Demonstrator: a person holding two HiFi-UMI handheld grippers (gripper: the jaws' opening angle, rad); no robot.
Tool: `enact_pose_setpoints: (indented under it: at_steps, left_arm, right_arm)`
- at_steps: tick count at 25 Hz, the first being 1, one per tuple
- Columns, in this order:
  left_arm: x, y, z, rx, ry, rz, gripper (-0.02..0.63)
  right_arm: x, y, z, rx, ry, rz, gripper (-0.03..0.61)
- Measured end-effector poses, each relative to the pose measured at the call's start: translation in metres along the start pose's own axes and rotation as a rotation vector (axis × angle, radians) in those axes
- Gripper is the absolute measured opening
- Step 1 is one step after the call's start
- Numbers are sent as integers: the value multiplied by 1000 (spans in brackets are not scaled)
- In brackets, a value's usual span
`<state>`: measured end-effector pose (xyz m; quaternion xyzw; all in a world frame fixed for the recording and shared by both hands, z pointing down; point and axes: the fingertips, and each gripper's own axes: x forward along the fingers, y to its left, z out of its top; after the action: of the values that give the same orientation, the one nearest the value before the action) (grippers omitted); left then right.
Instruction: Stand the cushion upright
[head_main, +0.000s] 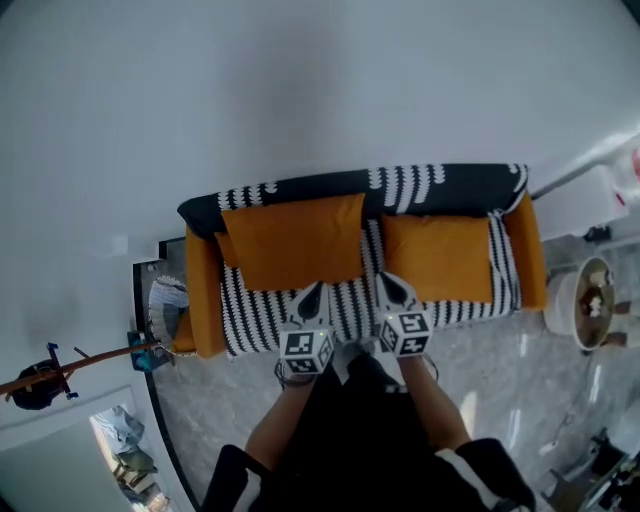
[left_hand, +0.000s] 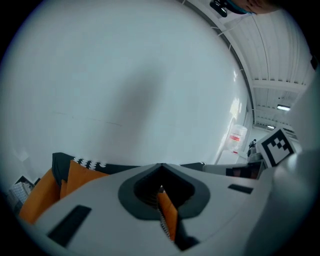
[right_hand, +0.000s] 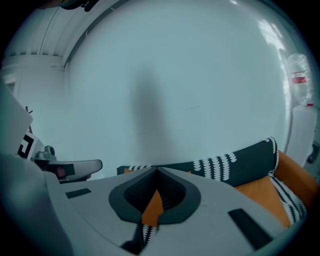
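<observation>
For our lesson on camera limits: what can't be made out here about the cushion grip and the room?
- Head view: the left gripper and right gripper cover the cushion where they grip it.
- Gripper views: each gripper's body blocks all but an orange strip between shut jaws.
- Head view, right edge: what is in the tub is too small to name.

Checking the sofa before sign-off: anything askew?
Yes: the left cushion sits tilted and higher, with its top edge overlapping the backrest, while the right cushion lies square below the backrest. Nothing looks spilled or damaged.
</observation>
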<state>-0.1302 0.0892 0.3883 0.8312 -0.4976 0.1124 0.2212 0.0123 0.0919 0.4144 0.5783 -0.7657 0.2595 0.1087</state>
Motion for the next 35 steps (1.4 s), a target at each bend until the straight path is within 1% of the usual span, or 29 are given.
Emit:
enact_pose_setpoints:
  at_steps: [6, 13, 17, 22, 29, 32, 35]
  left_arm:
    - [-13, -57, 15, 10, -69, 2, -2]
    - [-20, -109, 23, 58, -81, -52, -2]
    - [-11, -126, 26, 82, -71, -105, -2]
    - [9, -143, 25, 88, -48, -200, -2]
    - [31, -152, 32, 97, -12, -318, -2]
    - [37, -152, 34, 103, -7, -350, -2]
    - [43, -154, 32, 98, 1, -360, -2]
  right_arm:
    - [-47, -16, 15, -17, -54, 26, -3]
    - [-82, -36, 19, 5, -83, 12, -5]
    - [-93, -46, 23, 17, -99, -22, -5]
    - [-98, -54, 33, 18, -118, -72, -5]
    - [-104, -66, 39, 44, -124, -164, -5]
    - [-104, -70, 45, 53, -138, -197, -3]
    - [-108, -77, 46, 59, -138, -221, -4]
